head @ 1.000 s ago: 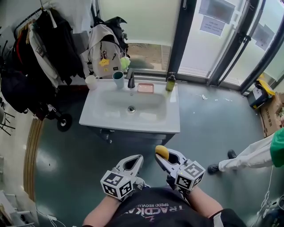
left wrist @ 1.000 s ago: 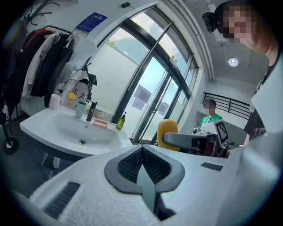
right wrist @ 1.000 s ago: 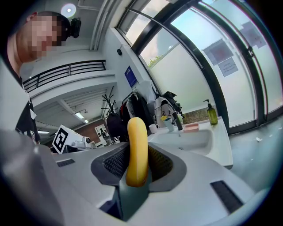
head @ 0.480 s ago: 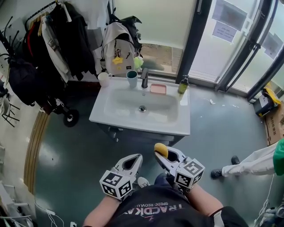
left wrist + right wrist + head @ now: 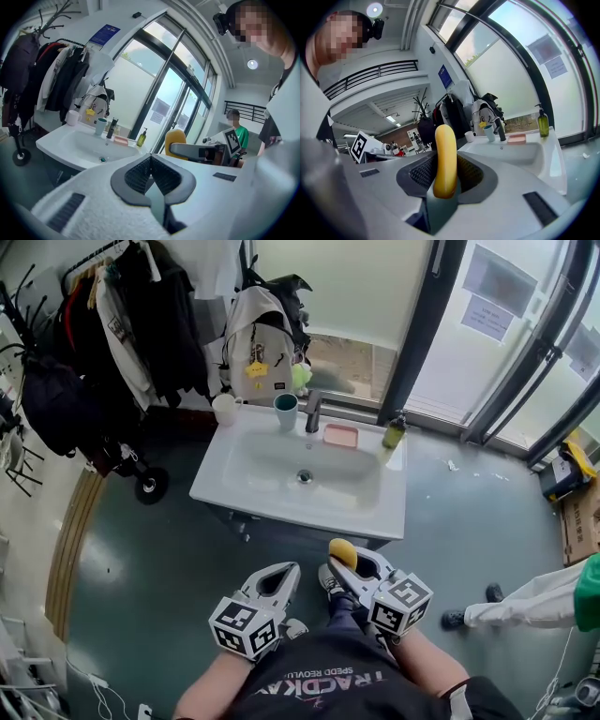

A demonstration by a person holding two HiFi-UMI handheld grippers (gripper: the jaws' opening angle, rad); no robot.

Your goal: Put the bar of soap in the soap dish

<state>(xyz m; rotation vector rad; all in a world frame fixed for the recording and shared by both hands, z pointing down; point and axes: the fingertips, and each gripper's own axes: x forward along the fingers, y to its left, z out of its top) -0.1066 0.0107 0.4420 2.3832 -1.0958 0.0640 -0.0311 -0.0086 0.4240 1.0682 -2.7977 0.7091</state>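
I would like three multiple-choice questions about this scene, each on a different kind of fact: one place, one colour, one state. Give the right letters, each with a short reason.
1. Where on the basin does the soap dish stand?
A. at the front left corner
B. on the back rim, between the faucet and the green bottle
C. in the middle of the bowl

2. What colour is the bar of soap?
A. white
B. pink
C. yellow

3. In what state is the left gripper?
A. shut and empty
B. shut on the soap
C. wide open

Answers:
1 B: the head view shows the pink dish behind the bowl, beside the faucet.
2 C: the soap shows yellow in the right gripper, which is shut on it.
3 A: the left gripper view shows its jaws together with nothing between them.
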